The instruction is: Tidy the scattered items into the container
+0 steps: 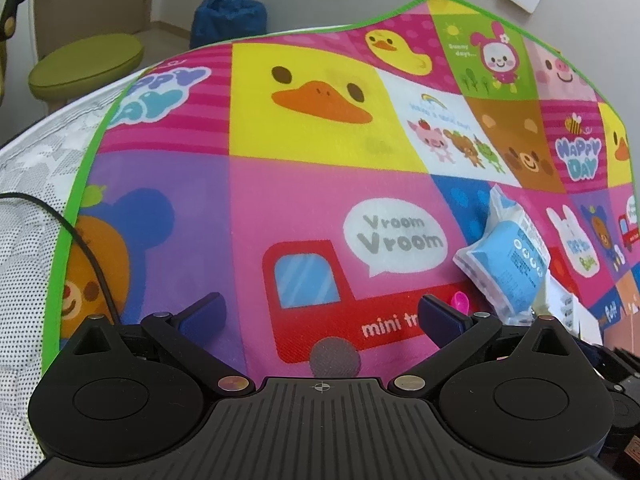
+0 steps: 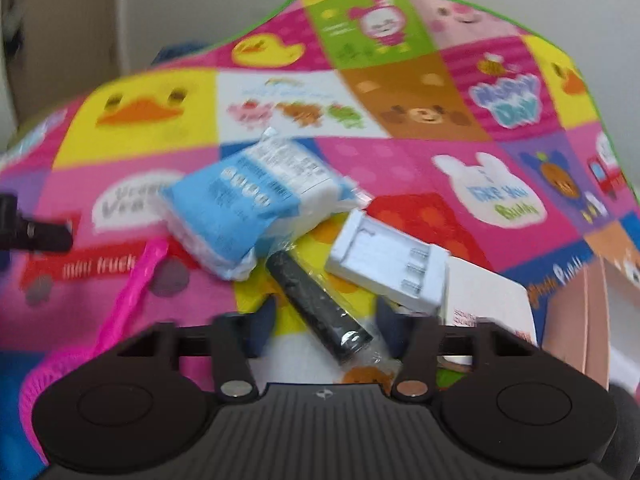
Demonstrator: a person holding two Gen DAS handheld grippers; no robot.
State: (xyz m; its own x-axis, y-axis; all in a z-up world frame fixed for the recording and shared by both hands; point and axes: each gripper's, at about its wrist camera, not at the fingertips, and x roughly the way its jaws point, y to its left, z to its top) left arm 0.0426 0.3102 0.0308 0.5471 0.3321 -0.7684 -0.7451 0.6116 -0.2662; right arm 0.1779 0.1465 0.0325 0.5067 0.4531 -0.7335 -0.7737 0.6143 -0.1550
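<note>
In the left wrist view, the left gripper (image 1: pixel 320 304) is held wide open over the red truck printed on the cartoon play mat (image 1: pixel 280 184), with nothing between its jaws. A blue-and-white packet (image 1: pixel 508 256) is seen to its right.

In the right wrist view, which is blurred, a pink net scoop (image 2: pixel 132 280) lies at the left, and the packet is propped beside it. The right gripper (image 2: pixel 326 312) is closed down on a black cylinder in clear wrap (image 2: pixel 316 304), which lies slantwise between its jaws. Just right, a white moulded tray (image 2: pixel 388 264) rests on the mat, and a peach-coloured box (image 2: pixel 576 320) stands at the far right.
</note>
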